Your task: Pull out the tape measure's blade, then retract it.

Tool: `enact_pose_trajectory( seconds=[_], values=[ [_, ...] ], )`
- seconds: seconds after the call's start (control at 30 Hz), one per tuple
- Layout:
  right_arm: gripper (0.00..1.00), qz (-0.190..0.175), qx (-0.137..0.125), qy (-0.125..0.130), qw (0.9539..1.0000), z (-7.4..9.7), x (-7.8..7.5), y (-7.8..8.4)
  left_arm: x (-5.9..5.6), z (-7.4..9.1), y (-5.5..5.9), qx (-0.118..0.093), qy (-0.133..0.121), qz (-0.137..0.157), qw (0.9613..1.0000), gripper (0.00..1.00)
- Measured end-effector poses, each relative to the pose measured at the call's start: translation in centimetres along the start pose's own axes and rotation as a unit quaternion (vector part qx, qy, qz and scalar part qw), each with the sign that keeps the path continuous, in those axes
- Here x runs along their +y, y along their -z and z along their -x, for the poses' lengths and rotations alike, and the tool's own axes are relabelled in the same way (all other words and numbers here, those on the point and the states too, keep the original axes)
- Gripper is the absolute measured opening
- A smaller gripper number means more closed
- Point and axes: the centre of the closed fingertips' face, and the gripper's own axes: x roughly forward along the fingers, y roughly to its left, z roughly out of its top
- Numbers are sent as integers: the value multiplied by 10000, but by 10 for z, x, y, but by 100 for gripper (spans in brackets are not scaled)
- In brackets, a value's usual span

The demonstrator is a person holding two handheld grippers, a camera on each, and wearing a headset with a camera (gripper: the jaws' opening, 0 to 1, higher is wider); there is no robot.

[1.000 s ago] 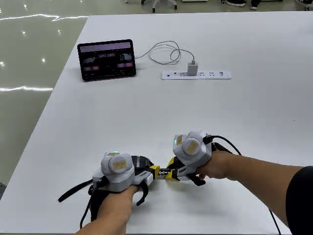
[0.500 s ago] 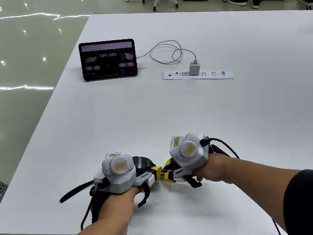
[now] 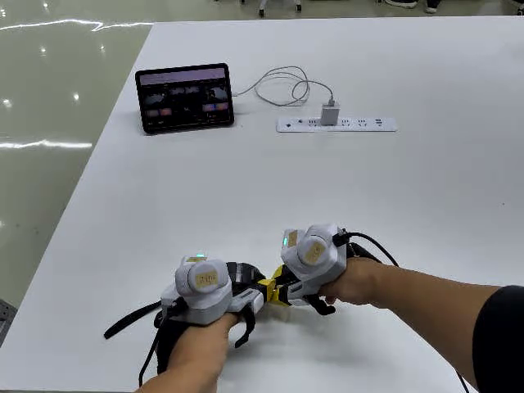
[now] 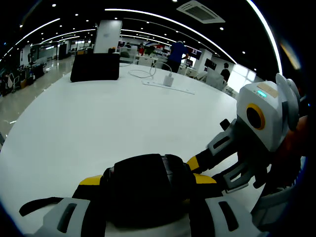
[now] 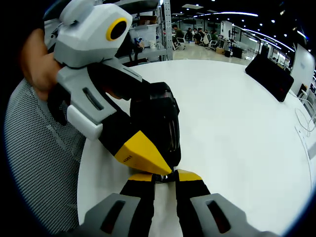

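Bright, even overhead light. Glare streaks on glossy floor, white tabletop near clipping, shadows soft. Gripper views: heavy fisheye bending at edges, tape measure close-up dark, slightly soft.

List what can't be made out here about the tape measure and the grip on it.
Blade: right gripper view; the right gripper fingers pinch at the case mouth and cover how far it is out.
Tape measure markings: left gripper view; dark, blurred body between the left gripper fingers.
Both grips: head view; the gripper housings cover them.
Tablet screen: head view; too small to read.
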Motion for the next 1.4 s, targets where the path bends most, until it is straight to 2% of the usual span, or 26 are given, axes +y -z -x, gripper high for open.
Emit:
enact_pose_trajectory(
  seconds=[0.17, 0.33, 0.47, 0.7, 1.23, 1.27, 1.3, 1.33, 1.37, 1.4],
  values=[
    [12, -22, -38, 43, 10000, 1, 1, 1, 0, 0, 0, -13, 1, 0, 10000, 64],
    [12, 173, 6, 84, 9998, 2, 1, 5, 0, 0, 0, -17, 6, 4, 10000, 64],
    [12, 218, -67, 91, 9997, 4, 1, 6, 0, 0, 0, -19, 7, 11, 10000, 64],
    [11, 151, -81, 95, 9998, 0, 1, 0, 0, 0, 0, -19, 16, 29, 10000, 64],
    [12, 77, -109, 139, 9998, 0, 1, 0, 0, 0, 0, -98, 6, 56, 9999, 66],
    [12, 78, -115, 142, 9998, 0, 1, 0, 0, 0, 0, -150, 56, 164, 9997, 66],
    [12, 81, -115, 144, 9998, 0, 1, 0, -1, -1, 3, -129, 143, 419, 9989, 67],
    [12, 89, -110, 146, 9998, 0, 1, 0, -1, -1, 9, 7, 191, 665, 9976, 67],
    [12, 118, -101, 150, 9998, 0, 1, 0, -3, 1, 10, 29, 250, 808, 9964, 68],
    [12, 120, -98, 154, 9998, 0, 2, 0, 0, 1, 6, -97, 148, 524, 9985, 68]
  ],
)
